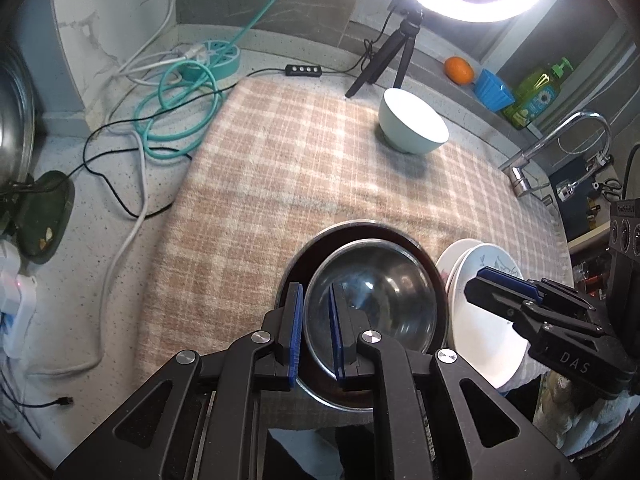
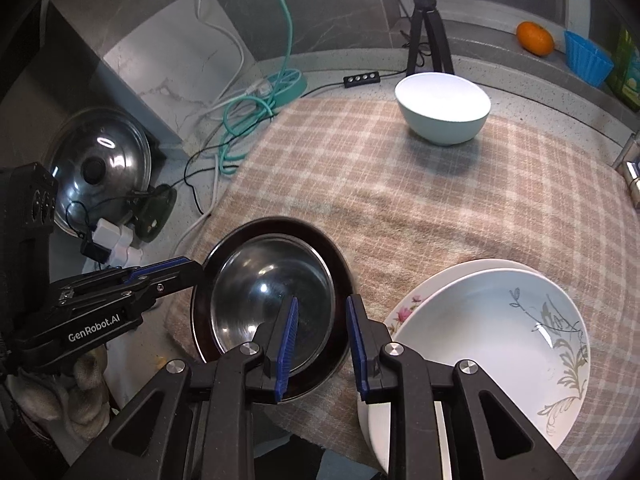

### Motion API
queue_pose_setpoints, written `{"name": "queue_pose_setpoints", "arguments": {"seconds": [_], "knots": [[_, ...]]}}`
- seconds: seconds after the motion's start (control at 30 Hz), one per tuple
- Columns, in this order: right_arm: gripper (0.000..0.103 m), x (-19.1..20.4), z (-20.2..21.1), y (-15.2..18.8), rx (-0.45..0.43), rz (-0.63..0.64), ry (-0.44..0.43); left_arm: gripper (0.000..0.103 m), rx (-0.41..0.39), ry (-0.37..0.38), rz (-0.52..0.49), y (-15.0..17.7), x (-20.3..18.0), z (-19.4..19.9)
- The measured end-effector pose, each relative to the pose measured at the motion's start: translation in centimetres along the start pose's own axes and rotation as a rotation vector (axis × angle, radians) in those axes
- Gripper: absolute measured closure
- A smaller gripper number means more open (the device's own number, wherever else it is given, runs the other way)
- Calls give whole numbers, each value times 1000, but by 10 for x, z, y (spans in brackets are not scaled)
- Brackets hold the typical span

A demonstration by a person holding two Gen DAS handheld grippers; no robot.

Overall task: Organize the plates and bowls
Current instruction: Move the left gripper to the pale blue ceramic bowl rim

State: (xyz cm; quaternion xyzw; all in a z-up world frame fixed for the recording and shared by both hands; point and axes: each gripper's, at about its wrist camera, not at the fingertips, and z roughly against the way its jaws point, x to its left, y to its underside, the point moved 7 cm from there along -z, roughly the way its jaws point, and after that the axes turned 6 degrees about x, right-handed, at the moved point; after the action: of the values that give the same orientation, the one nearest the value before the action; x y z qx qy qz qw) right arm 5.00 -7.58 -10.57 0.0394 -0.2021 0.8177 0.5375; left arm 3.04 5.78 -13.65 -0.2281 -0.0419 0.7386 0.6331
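Observation:
A steel bowl (image 1: 372,300) (image 2: 276,300) sits inside a dark brown bowl (image 1: 360,230) (image 2: 340,264) on the plaid cloth (image 1: 300,168) (image 2: 420,200). My left gripper (image 1: 316,328) is open, its jaws astride the near left rim of the steel bowl; it also shows in the right wrist view (image 2: 176,268). My right gripper (image 2: 322,340) is open over the right rims of both bowls, and shows in the left wrist view (image 1: 500,284). Two stacked white plates (image 1: 480,280) (image 2: 480,340) lie to the right. A pale green bowl (image 1: 414,124) (image 2: 442,108) stands far back.
A ring light on a tripod (image 1: 384,60) (image 2: 426,28) stands at the back. Cables (image 1: 176,96) (image 2: 248,112), a pot lid (image 2: 100,168) and plugs (image 2: 116,240) lie left of the cloth. A faucet (image 1: 560,140), orange (image 1: 459,69), blue cup (image 1: 493,90) and soap bottle (image 1: 536,92) are at right.

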Motion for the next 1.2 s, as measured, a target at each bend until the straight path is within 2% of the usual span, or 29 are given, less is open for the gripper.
{"name": "queue_pose_setpoints", "arguments": {"seconds": [0.53, 0.67, 1.0, 1.2], "knots": [[77, -62, 66, -53, -133, -141, -36, 91, -50, 89, -16, -60, -40, 11], [77, -80, 75, -70, -155, -152, -17, 81, -54, 104, -14, -80, -53, 6], [76, -125, 64, -112, -144, -207, -40, 81, -25, 118, -11, -136, -75, -25], [76, -147, 39, -133, -114, -235, -56, 81, 19, 83, -18, -159, -83, -54]]}}
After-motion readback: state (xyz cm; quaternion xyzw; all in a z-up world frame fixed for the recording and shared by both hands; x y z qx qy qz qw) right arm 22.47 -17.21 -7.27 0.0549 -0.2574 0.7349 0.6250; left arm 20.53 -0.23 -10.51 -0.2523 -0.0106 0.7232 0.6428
